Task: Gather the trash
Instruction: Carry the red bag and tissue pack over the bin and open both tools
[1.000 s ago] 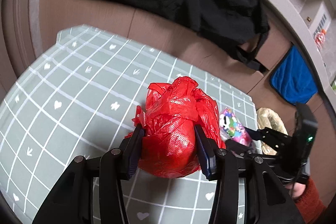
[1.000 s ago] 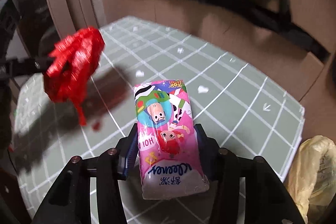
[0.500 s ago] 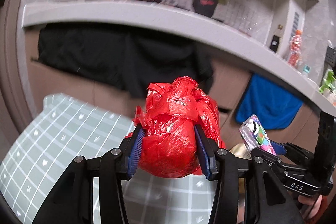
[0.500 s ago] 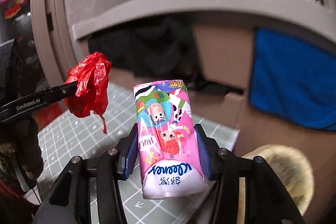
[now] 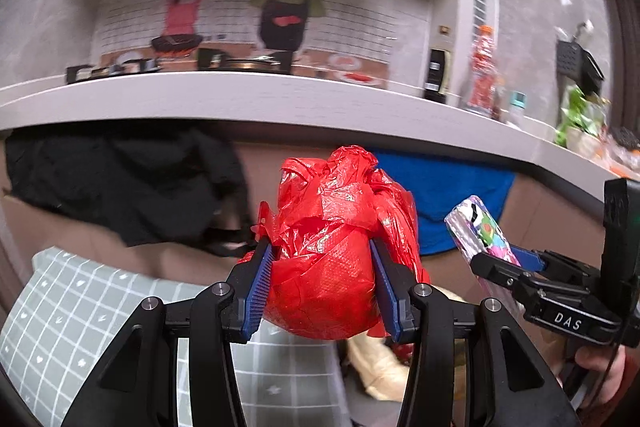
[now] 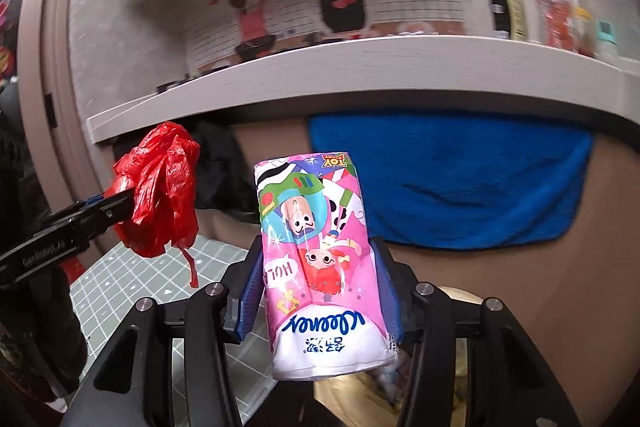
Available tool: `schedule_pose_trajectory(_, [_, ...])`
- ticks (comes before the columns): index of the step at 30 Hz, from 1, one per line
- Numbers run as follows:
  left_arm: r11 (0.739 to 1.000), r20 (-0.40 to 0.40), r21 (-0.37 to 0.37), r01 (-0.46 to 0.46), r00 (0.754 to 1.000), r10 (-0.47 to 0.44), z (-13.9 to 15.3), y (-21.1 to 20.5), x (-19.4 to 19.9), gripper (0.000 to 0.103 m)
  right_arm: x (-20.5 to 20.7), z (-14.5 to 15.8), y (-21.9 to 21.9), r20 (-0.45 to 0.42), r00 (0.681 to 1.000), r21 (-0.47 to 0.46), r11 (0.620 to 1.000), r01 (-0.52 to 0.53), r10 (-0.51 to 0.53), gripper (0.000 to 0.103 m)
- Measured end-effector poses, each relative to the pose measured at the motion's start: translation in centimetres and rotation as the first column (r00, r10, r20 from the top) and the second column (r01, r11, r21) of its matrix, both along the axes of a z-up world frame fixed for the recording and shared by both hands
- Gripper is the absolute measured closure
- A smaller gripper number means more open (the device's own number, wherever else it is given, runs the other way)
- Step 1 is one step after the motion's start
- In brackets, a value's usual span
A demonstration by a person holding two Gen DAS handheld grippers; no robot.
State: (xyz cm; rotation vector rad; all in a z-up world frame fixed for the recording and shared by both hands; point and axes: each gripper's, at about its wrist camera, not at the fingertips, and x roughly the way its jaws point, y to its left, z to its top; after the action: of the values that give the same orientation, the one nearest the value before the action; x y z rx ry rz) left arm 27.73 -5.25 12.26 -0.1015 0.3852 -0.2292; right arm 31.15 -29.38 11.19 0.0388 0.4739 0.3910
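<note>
Both loads are now lifted clear of the grid-patterned mat [image 5: 100, 311], which a second ago filled both views and now shows only at lower left. The left gripper [image 5: 322, 277] is clenched on a crumpled red plastic bag [image 5: 332, 251] at frame centre, its blue pads pressing either flank. The right gripper [image 6: 318, 287] grasps a pink cartoon-printed tissue pack [image 6: 320, 267], held upright at centre. With both pieces of trash carried off the mat together, the pickup looks finished and a drop-off seems next. A yellowish bag [image 5: 380, 367] peeks below the jaws in each view and may be the receptacle, though too little shows to say. The left view catches the tissue pack edge-on at right, with part of the person's hand at lower right; the right view alone shows the red bag's loose tail dangling at left, and the wide blue towel [image 6: 448, 179] hanging under the counter [image 6: 360, 67].
</note>
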Motion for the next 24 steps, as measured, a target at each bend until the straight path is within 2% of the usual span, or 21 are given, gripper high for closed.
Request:
schedule_pose_trajectory(10, [0.995, -0.043, 0.019, 0.1, 0.994, -0.099, -1.5, -7.1, 1.2, 0.055, -1.0, -0.1, -6.3, 0.006, 0.994, 0.004, 0.995, 0.105, -0.105, 0.056])
schedule_pose_trajectory(17, [0.991, -0.08, 0.03, 0.129, 0.989, -0.127, -2.8, -9.1, 1.8, 0.055, -0.7, -1.5, -9.2, -0.027, 0.989, 0.044, 0.988, 0.148, -0.147, 0.055])
schedule_pose_trajectory(24, [0.991, -0.106, 0.02, 0.134, 0.986, -0.131, -3.9, -9.6, 2.6, 0.055, -0.1, -2.7, -10.2, -0.06, 0.986, 0.075, 0.984, 0.161, -0.156, 0.055])
